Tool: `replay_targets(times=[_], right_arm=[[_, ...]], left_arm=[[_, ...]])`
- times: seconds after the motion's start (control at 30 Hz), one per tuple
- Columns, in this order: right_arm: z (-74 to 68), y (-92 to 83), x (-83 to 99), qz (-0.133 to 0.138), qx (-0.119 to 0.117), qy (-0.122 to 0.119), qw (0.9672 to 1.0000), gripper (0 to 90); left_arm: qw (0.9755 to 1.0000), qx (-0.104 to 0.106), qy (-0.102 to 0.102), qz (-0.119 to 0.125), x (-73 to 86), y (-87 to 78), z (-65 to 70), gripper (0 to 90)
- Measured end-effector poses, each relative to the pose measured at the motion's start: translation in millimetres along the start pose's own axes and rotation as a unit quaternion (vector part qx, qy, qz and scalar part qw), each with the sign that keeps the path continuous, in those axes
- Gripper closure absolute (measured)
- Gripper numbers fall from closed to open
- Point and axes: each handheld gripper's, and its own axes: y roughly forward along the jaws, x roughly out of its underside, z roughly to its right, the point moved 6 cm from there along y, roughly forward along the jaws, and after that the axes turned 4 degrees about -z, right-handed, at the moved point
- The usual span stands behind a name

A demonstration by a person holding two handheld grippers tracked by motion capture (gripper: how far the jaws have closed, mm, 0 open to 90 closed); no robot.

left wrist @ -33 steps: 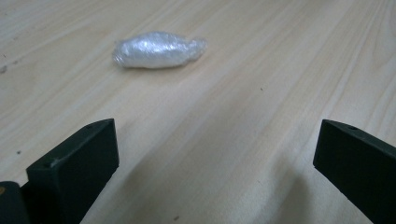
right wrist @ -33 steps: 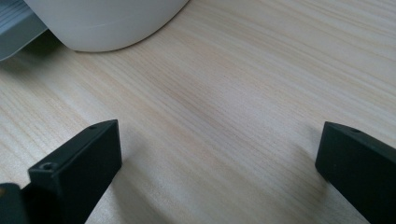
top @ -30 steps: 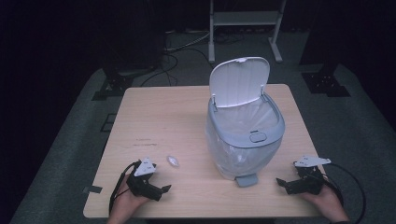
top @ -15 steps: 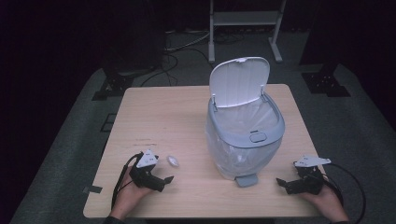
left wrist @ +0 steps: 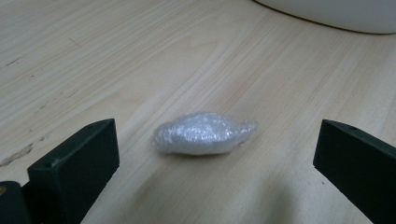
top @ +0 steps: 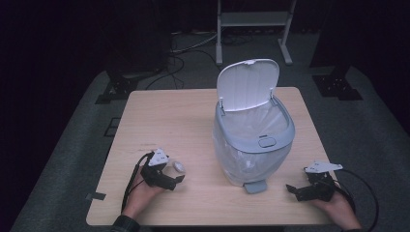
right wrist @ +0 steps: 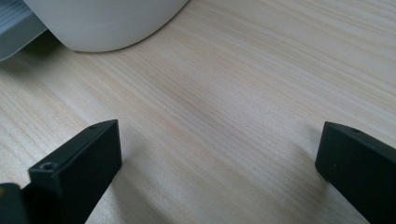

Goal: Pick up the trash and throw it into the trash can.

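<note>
Here, the left gripper [left wrist: 215, 175], jaws wide, brackets a crumpled plastic wad [left wrist: 204, 133] left of the bin [top: 254, 140]; probably light, soft, crushable: pinch its middle.

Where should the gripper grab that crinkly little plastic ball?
Probably across the middle of the wad, where it is fattest. It lies flat on the table with its long side running across the left gripper view, one end tapering to a point. The left gripper already faces it low, jaws open on either side, so slide forward and close.
</note>
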Motion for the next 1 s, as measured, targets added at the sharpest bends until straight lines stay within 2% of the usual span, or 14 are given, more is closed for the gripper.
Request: replay_targets(times=[0.13,0.4,0.53,0.57,0.87,0.97,1.0], right_arm=[[0.0,0.0,0.0,0.0,0.0,0.0,1.0,0.0],[0.0,0.0,0.0,0.0,0.0,0.0,1.0,0.0],[0.0,0.0,0.0,0.0,0.0,0.0,1.0,0.0],[0.0,0.0,0.0,0.0,0.0,0.0,1.0,0.0],[0.0,0.0,0.0,0.0,0.0,0.0,1.0,0.0],[0.0,0.0,0.0,0.0,0.0,0.0,1.0,0.0],[0.0,0.0,0.0,0.0,0.0,0.0,1.0,0.0]], left_arm=[[1.0,-0.001,-0.004,0.006,-4.6,5.5,0.6,0.0],[0.9998,0.0,-0.003,-0.02,-3.2,23.2,1.9,0.0],[0.9995,-0.008,0.0,-0.031,-2.4,24.8,1.6,0.0],[0.9993,-0.003,-0.006,-0.036,-1.9,25.3,0.6,0.0],[0.9993,-0.004,-0.01,-0.035,-1.6,24.7,0.0,0.0],[0.9997,-0.002,-0.008,-0.021,-1.6,21.8,0.2,12.1],[0.9998,-0.002,-0.008,-0.02,-1.3,21.2,0.2,12.7]])
